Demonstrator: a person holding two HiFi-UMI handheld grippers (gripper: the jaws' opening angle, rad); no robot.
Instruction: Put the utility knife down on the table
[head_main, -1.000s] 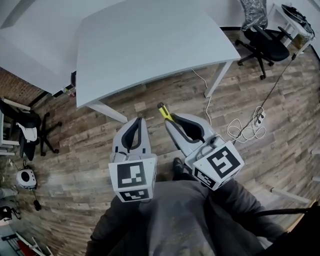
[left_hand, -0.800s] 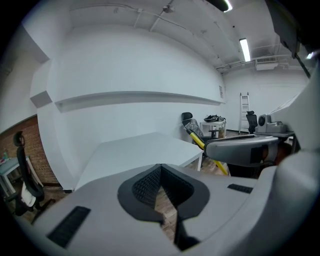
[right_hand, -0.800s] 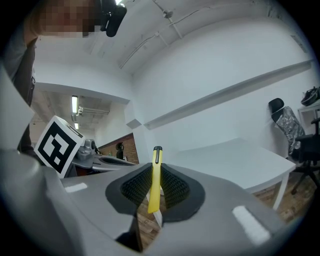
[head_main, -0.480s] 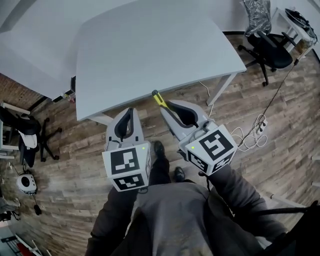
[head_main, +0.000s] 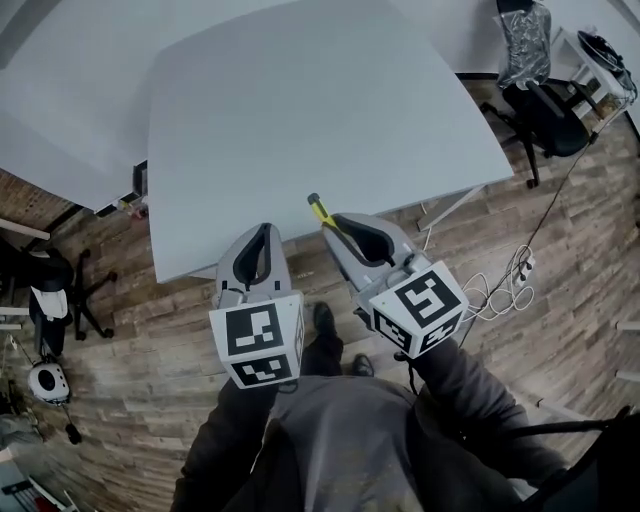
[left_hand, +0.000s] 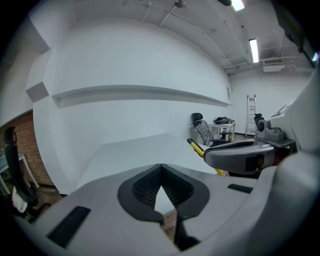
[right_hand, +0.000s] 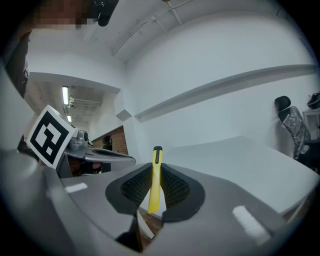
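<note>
Jaws of the right gripper clamp the yellow utility knife mid-body, its tip over the table's near edge, seemingly above it. Slim, stiff, probably light; smooth plastic could slip. The left gripper's jaws meet on nothing.

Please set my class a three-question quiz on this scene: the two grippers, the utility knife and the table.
1. Which gripper holds the utility knife? A) left B) right C) neither
2. True or false: the knife already lies on the table.
3. Fill in: the left gripper is ____ and empty.
Key: 1 B, the right gripper; 2 false, it is clamped between the jaws; 3 shut.
</note>
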